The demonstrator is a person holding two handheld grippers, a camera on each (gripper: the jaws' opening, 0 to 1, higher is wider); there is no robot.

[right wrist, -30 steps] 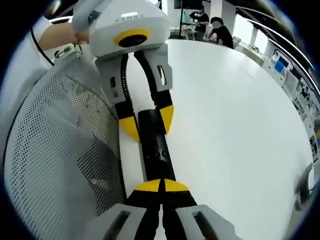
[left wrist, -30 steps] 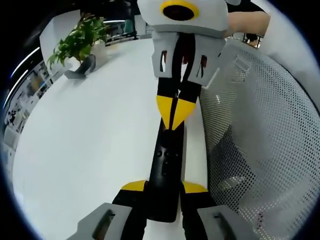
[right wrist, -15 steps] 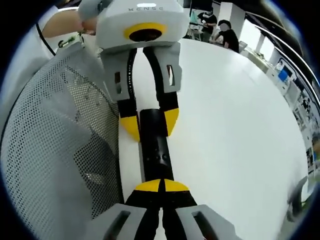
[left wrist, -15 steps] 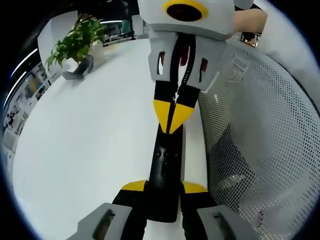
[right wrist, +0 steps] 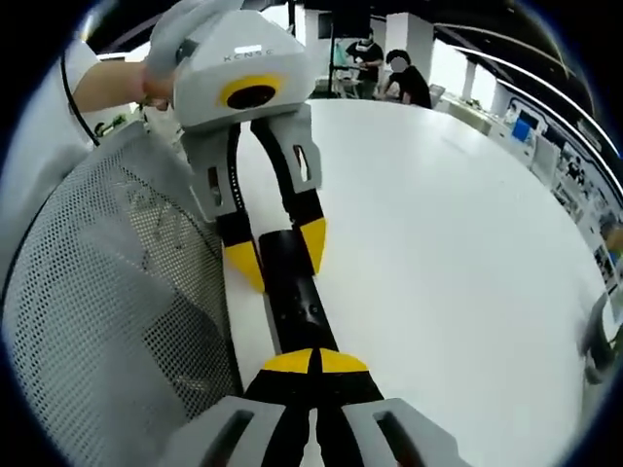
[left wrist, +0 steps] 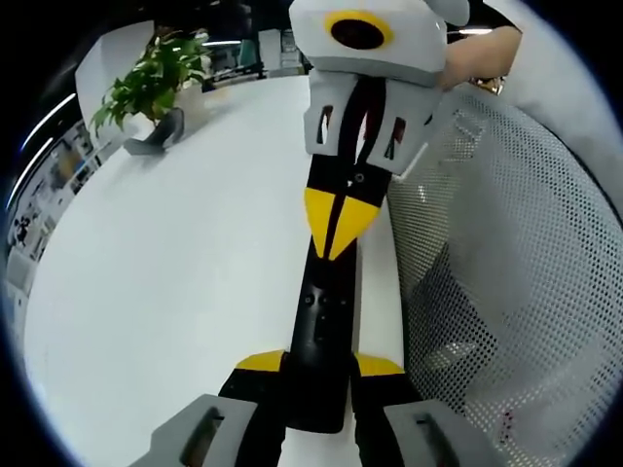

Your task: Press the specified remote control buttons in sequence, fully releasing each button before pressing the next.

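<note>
The left gripper (left wrist: pixel 319 368) squeezes the hard, light remote (left wrist: pixel 322 331) at its end; the right gripper (right wrist: pixel 314 362), closed, presses its buttons

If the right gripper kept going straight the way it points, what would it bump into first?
Probably the long black remote control lying on the white table. The right gripper with yellow tips, jaws closed, sits right at its near end. Beyond, the left gripper holds the remote's far end. Whether the tips already touch is unclear.

A broad white table (left wrist: pixel 175 243) carries everything — smooth and bare across most of its top. A black remote (left wrist: pixel 326 336) lies flat on it near the edge, and a potted plant (left wrist: pixel 151 88) stands at the far corner.
</note>
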